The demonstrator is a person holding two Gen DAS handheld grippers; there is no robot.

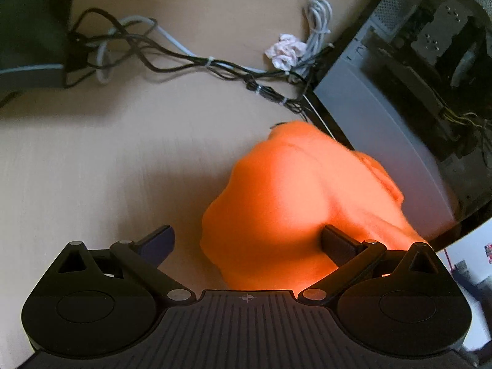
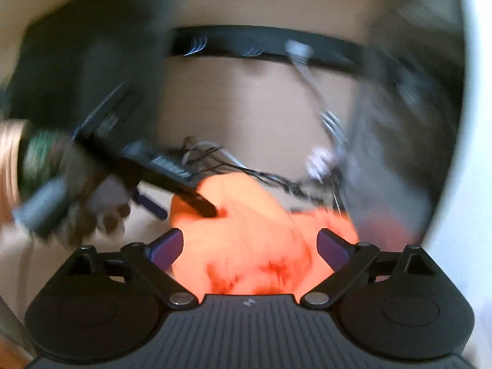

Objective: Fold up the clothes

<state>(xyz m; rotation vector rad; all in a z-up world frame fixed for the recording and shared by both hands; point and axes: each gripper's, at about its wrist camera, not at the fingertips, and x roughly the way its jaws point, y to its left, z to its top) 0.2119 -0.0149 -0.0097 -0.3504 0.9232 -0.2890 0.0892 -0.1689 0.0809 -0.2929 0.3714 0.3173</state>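
Observation:
A bunched orange garment (image 1: 286, 203) lies in a heap on the beige table (image 1: 101, 166). My left gripper (image 1: 249, 241) hovers over its near edge with the jaws wide apart; the right finger (image 1: 336, 244) sits against the cloth, the left finger (image 1: 160, 241) over bare table. The blurred right wrist view shows the same orange garment (image 2: 246, 240) below my right gripper (image 2: 250, 246), which is open with nothing pressed between its pads. There the left gripper (image 2: 184, 211), held by a hand (image 2: 80, 206), reaches in from the left with one finger (image 2: 206, 209) on the cloth.
A computer case (image 1: 384, 98) with an open side stands right of the garment. Tangled cables (image 1: 172, 52) and a crumpled tissue (image 1: 284, 50) lie behind it. A dark object (image 1: 27, 30) sits at the far left. Bare table lies left of the garment.

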